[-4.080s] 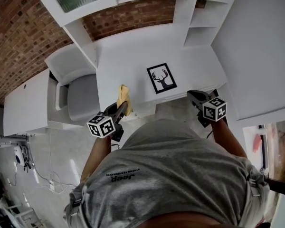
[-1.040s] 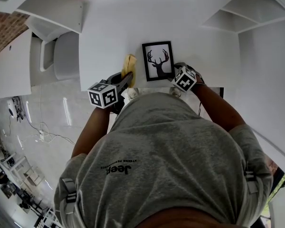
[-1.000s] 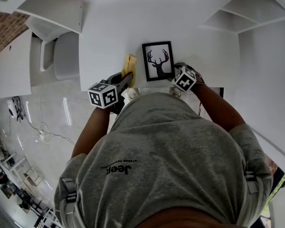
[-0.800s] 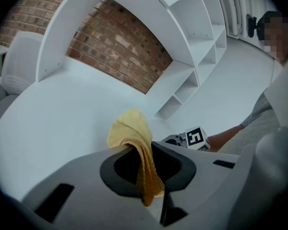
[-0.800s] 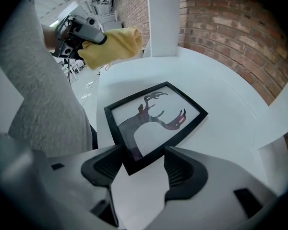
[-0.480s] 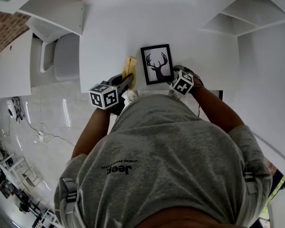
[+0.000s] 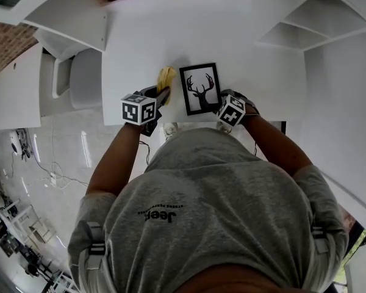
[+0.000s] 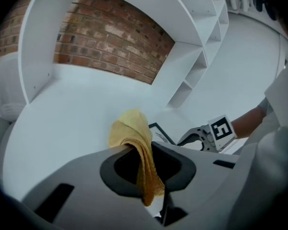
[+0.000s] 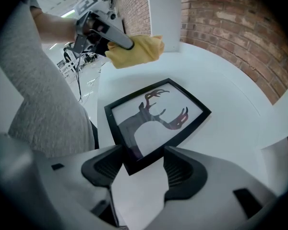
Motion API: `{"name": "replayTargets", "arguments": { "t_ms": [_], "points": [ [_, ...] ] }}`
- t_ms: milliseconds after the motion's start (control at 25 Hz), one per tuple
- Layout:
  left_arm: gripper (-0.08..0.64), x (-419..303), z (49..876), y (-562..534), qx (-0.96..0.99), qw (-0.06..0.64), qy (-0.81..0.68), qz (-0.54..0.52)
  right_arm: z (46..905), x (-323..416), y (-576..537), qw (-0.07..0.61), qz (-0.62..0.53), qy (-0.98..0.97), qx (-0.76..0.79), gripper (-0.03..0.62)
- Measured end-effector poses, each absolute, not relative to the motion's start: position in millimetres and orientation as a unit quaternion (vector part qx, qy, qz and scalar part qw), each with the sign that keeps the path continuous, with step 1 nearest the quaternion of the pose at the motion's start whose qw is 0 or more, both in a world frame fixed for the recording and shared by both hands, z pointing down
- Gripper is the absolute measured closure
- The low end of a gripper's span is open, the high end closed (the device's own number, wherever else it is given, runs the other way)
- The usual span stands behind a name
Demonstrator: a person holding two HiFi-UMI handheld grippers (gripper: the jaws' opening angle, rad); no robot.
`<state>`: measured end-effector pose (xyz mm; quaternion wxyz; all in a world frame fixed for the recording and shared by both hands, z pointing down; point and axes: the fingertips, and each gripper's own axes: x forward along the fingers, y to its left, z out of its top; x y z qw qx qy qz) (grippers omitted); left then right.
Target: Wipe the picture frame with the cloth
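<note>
A black picture frame with a deer silhouette lies flat on the white desk. In the right gripper view the frame has its near corner between the spread jaws of my right gripper, which is open. In the head view that gripper sits at the frame's lower right corner. My left gripper is shut on a yellow cloth, just left of the frame. The cloth hangs bunched between the left gripper's jaws and also shows in the right gripper view.
A grey chair stands left of the desk. White shelves rise at the back right, against a brick wall. The desk's front edge runs just below both grippers. My body fills the lower half of the head view.
My left gripper has carried the cloth up along the frame's left side. My right gripper has slid in to the frame's lower right corner.
</note>
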<state>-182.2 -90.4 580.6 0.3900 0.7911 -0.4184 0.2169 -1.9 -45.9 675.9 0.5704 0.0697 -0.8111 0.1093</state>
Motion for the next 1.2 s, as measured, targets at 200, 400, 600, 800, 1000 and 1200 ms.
{"name": "replayTargets", "arguments": {
  "t_ms": [200,400,600,800,1000,1200],
  "points": [
    [0.494,-168.3,601.9,-131.9,0.791,0.317,-0.406,0.330,674.5,-0.7,-46.0,0.572,0.111,-0.809,0.068,0.319],
    [0.494,-144.4,638.0,-152.5,0.783,0.272,-0.379,0.411,675.7,-1.4,-46.6,0.567,0.110,-0.813,0.070,0.318],
    [0.494,-132.2,657.7,-160.0,0.760,0.261,-0.371,0.465,674.0,-4.2,-47.7,0.560,0.108,-0.819,0.072,0.318],
    [0.494,-120.9,660.2,-170.0,0.750,0.261,-0.371,0.482,675.4,-2.7,-48.4,0.557,0.107,-0.820,0.075,0.319],
    [0.494,-97.1,658.8,-176.0,0.754,0.255,-0.354,0.491,670.4,-5.0,-49.2,0.555,0.105,-0.822,0.076,0.318],
    [0.494,-59.9,660.5,-181.5,0.765,0.252,-0.331,0.491,672.5,-6.8,-47.5,0.553,0.107,-0.823,0.072,0.318]
  ]
}}
